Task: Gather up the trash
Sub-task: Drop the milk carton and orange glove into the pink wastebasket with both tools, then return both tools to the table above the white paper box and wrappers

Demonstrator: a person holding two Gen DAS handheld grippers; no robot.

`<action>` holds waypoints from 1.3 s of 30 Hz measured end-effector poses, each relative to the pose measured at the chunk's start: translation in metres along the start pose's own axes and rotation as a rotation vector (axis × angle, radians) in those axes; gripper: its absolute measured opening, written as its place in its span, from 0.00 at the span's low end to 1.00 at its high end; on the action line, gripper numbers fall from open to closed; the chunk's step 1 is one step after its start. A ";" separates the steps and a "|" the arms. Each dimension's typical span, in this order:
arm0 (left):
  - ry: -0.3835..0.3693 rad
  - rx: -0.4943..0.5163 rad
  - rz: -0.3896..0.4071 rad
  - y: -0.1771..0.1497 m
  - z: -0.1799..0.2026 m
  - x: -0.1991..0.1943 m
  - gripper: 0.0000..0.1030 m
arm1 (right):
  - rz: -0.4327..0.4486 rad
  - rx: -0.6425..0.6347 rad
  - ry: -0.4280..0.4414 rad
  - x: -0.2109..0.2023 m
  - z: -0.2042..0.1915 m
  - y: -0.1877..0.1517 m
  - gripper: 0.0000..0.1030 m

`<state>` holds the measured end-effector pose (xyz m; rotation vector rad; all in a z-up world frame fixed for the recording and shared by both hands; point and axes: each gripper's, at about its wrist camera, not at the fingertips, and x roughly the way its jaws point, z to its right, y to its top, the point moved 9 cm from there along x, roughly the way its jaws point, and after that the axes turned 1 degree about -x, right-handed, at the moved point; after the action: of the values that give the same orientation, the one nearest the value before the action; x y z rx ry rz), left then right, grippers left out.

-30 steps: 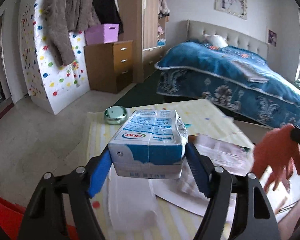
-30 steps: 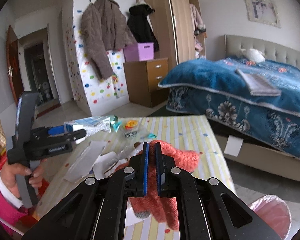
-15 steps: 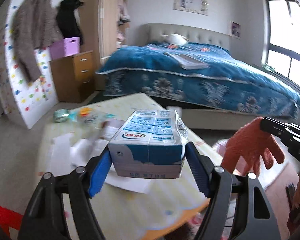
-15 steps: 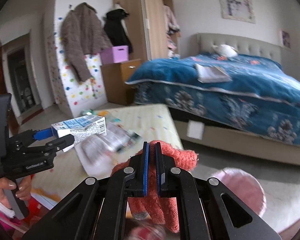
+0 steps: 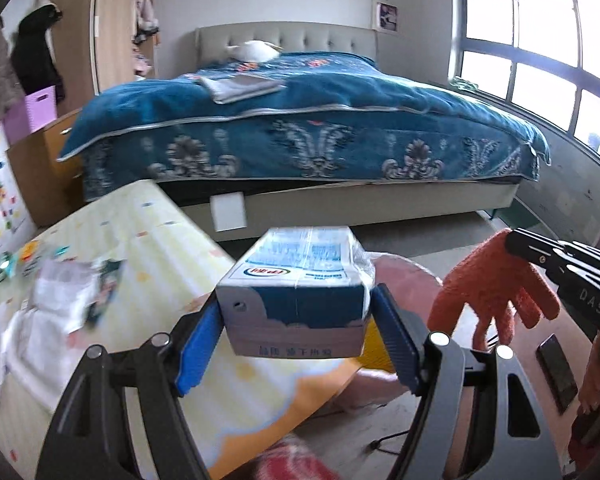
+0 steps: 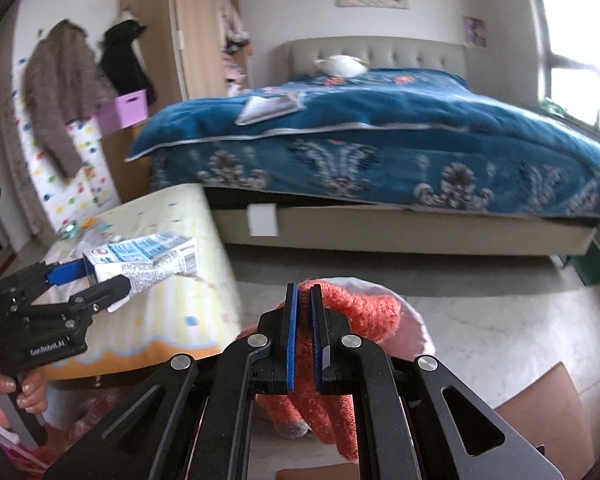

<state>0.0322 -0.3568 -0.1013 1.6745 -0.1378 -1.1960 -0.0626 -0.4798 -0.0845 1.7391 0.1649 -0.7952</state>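
2 loads are on the move: over the last second both views swing from the littered table (image 5: 152,248) toward the floor by the bed (image 5: 308,120), and a pink bin (image 6: 384,304) now shows just below the right gripper (image 6: 304,336). That reads as the drop-off stage. The left gripper (image 5: 296,340) has its blue pads spread wide and clamped on the flanks of the milk carton (image 5: 296,304), carried clear past the table's edge. The right gripper's pads are nearly pressed together, pinching the orange glove (image 6: 348,312), which dangles above the bin.
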 end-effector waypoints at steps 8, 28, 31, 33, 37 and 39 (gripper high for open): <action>-0.073 0.005 -0.043 0.027 0.038 0.062 0.68 | -0.001 0.034 -0.026 0.033 0.041 0.013 0.06; 0.037 -0.118 -0.065 0.023 -0.017 0.050 0.91 | -0.065 0.074 -0.021 0.031 0.048 -0.011 0.45; 0.067 -0.119 -0.042 0.019 -0.030 0.024 0.91 | -0.059 0.055 0.011 0.022 0.028 -0.011 0.45; 0.103 -0.120 -0.026 0.013 -0.044 0.002 0.91 | -0.051 0.034 0.036 0.014 0.009 -0.011 0.45; 0.170 -0.140 0.001 -0.004 -0.076 -0.039 0.91 | -0.043 -0.012 0.082 0.004 -0.029 -0.009 0.45; 0.200 -0.155 0.009 -0.012 -0.091 -0.055 0.91 | -0.041 -0.048 0.115 -0.001 -0.057 -0.009 0.45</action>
<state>0.0684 -0.2587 -0.0779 1.6434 0.0706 -0.9997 -0.0442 -0.4253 -0.0849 1.7411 0.2963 -0.7155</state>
